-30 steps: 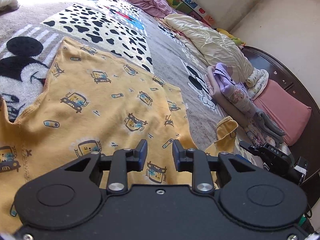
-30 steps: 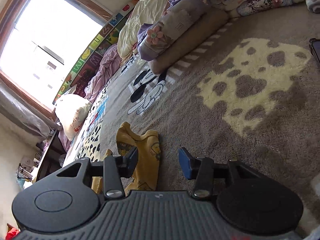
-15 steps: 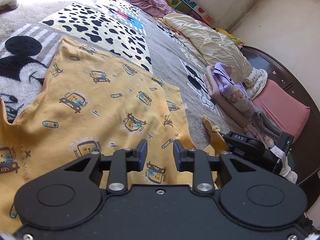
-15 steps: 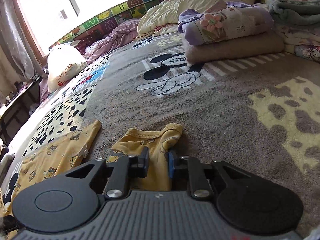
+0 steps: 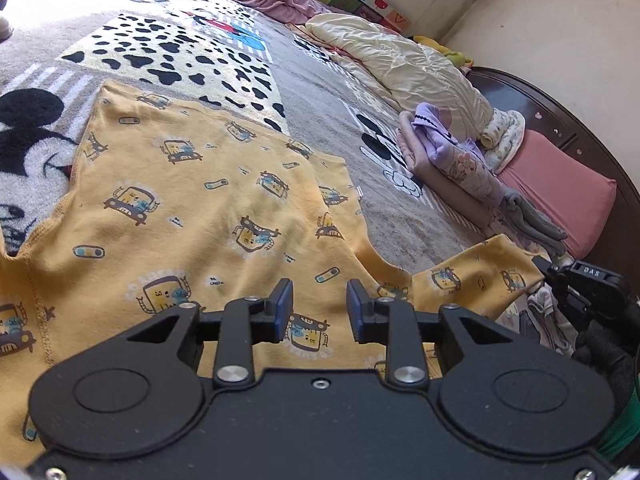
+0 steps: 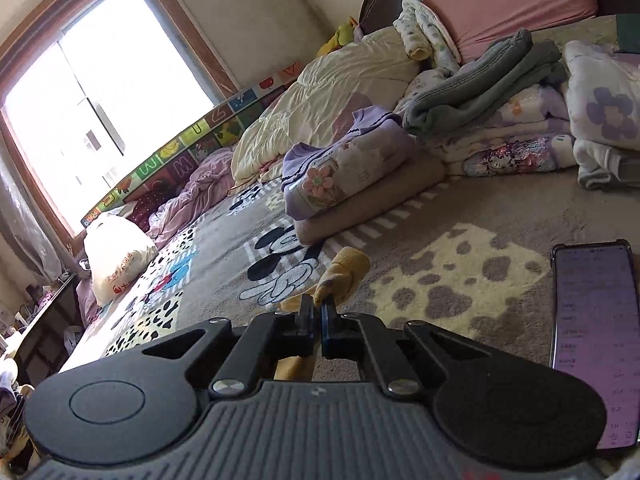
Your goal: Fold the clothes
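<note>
**Q:** Where does the garment lie, and what has just changed?

**A:** The yellow cotton child's top printed with small cartoon cars (image 5: pixel 192 216) lies spread flat on the grey plush cartoon-mouse blanket (image 5: pixel 328 92), near you and to the left. A second ago its right sleeve (image 5: pixel 476 280) sat crumpled on the blanket. Now your right gripper (image 6: pixel 318 310) has pressed its blue pads together on the sleeve's cuff (image 6: pixel 346 276) and drawn the sleeve out to the right, taut and raised off the blanket.

**Q:** And the left gripper?

**A:** Your left gripper (image 5: pixel 319 310) hangs over the near hem of the top with its pads spread apart, pinching nothing. It has hardly shifted across the three moments.

**Q:** What does this mean for the fold?

**A:** Judged from these views, the sleeve is now straightened and ready to be carried left across the body of the top. That would be the first fold, so the task appears to be at an early stage.

**Q:** Anything to mind nearby?

**A:** A black smartphone with a lit screen (image 6: pixel 592 344) lies on the blanket at the right, and the stack of folded lilac and beige clothes (image 6: pixel 352 184) sits farther off.
</note>
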